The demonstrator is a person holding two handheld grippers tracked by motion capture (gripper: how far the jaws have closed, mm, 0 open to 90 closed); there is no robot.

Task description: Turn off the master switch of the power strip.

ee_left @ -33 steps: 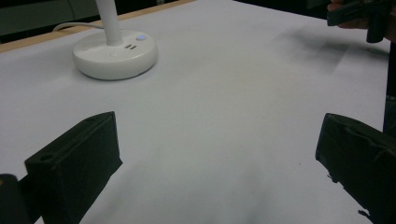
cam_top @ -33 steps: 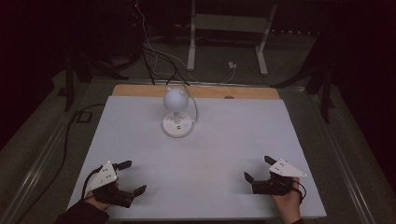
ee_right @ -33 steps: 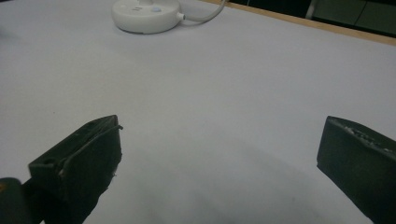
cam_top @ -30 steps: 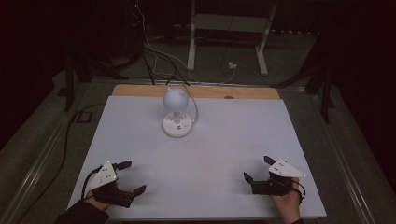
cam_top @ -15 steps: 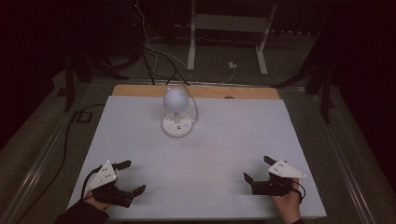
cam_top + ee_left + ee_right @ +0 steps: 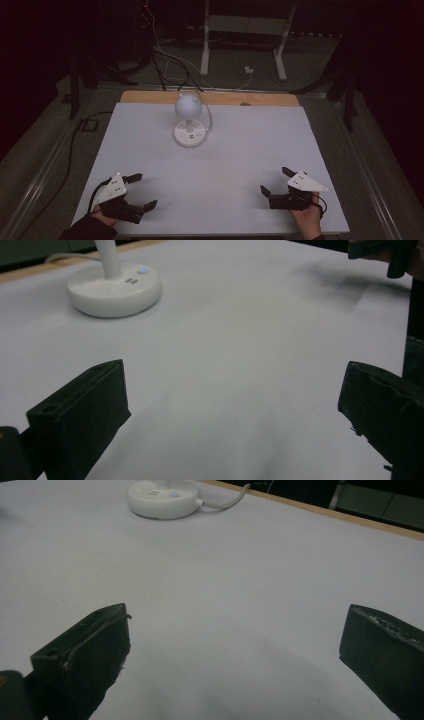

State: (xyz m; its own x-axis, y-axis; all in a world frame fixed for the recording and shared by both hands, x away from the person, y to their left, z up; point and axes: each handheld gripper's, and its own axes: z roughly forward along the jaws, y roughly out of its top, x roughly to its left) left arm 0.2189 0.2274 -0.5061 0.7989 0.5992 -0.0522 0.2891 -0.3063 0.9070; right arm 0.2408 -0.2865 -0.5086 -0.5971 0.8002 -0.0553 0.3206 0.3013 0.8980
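well ahead of both grippers, the lamp point(image 6: 190, 125) stands upright toward the far edge of the white table point(image 6: 260, 150), a little left of centre. the left gripper point(image 6: 141, 190) rests at the near left corner and the right gripper point(image 6: 272, 181) at the near right, each well apart from the lamp; the left one looks somewhat nearer to it, so a reach would likely go forward and slightly inward from that side. both pairs of jaws stand wide apart and hold nothing. the lamp is white, with a round flat base point(image 6: 114, 286) carrying small buttons, a thin vertical stem and a ball-shaped head, and its cord point(image 6: 225, 500) trails off the back toward the wooden strip
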